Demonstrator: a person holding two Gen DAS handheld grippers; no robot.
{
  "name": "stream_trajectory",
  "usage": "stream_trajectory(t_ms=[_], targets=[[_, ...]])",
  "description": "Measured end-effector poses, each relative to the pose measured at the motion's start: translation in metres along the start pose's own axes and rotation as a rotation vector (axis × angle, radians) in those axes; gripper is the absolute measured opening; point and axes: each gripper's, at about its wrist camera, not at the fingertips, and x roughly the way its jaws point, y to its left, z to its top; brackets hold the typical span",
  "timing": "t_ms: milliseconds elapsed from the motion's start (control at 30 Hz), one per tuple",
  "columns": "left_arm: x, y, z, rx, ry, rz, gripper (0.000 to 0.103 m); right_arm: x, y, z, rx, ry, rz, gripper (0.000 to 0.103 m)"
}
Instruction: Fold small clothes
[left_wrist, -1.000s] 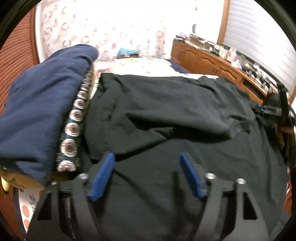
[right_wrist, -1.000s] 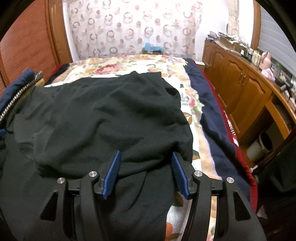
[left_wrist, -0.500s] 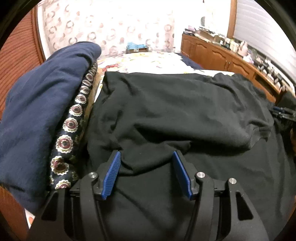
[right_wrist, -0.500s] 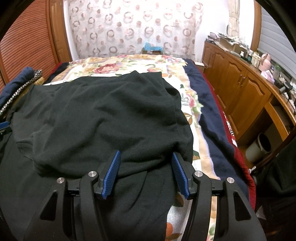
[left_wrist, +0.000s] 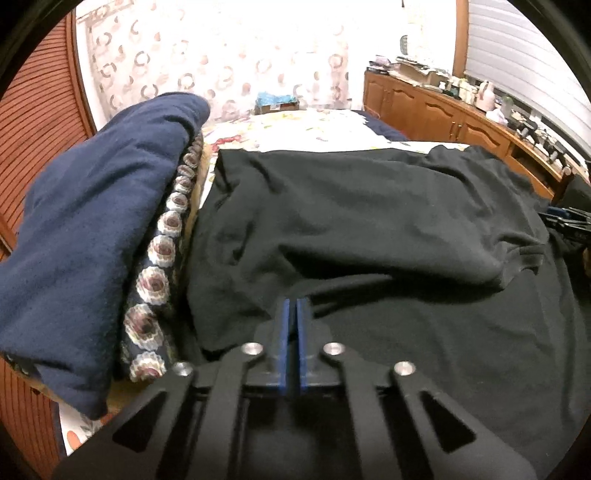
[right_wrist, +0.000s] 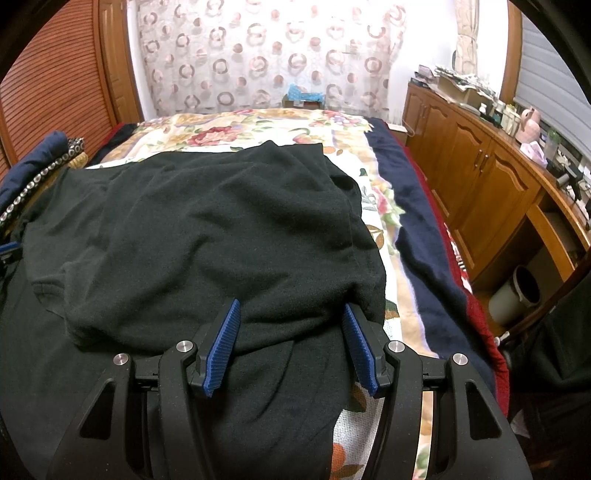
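Observation:
A black garment lies spread on the floral bed, its near part doubled over into a thick fold; it also shows in the right wrist view. My left gripper has its blue pads pressed together at the edge of that fold, shut on the black cloth. My right gripper is open, its blue pads on either side of the fold's right end, with cloth lying between them.
A navy blanket and a patterned dark cloth are piled at the left of the bed. The floral bedspread runs to the curtain. Wooden cabinets line the right wall, with a pale bin on the floor.
My left gripper has closed from wide open onto the fold of the black garment. The right gripper has stayed open and nearly still.

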Motion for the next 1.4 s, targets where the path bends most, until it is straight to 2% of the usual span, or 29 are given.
stream_trajectory(t_ms=[267, 333, 400, 500, 833, 1133, 1400], targets=[[-0.032, -0.015, 0.011, 0.040, -0.120, -0.002, 0.000, 0.000, -0.001, 0.000, 0.002, -0.003, -0.007, 0.057], [-0.043, -0.012, 0.014, 0.025, -0.155, -0.008, 0.000, -0.003, -0.003, 0.002, 0.015, -0.015, -0.011, 0.049], [-0.051, -0.008, 0.017, 0.019, -0.176, -0.014, 0.000, -0.003, -0.005, 0.003, 0.023, -0.016, 0.011, 0.022], [-0.060, -0.004, 0.016, 0.010, -0.199, -0.007, 0.000, -0.006, -0.007, 0.007, 0.029, -0.035, 0.040, 0.007], [-0.103, 0.023, 0.004, -0.059, -0.300, -0.034, 0.000, -0.075, -0.001, 0.016, 0.021, -0.216, 0.095, 0.003], [-0.147, 0.035, -0.035, -0.089, -0.340, -0.061, 0.000, -0.130, 0.011, -0.011, -0.032, -0.234, 0.153, 0.003], [-0.176, 0.040, -0.066, -0.096, -0.330, -0.060, 0.000, -0.184, 0.021, -0.045, -0.088, -0.218, 0.176, 0.003]])
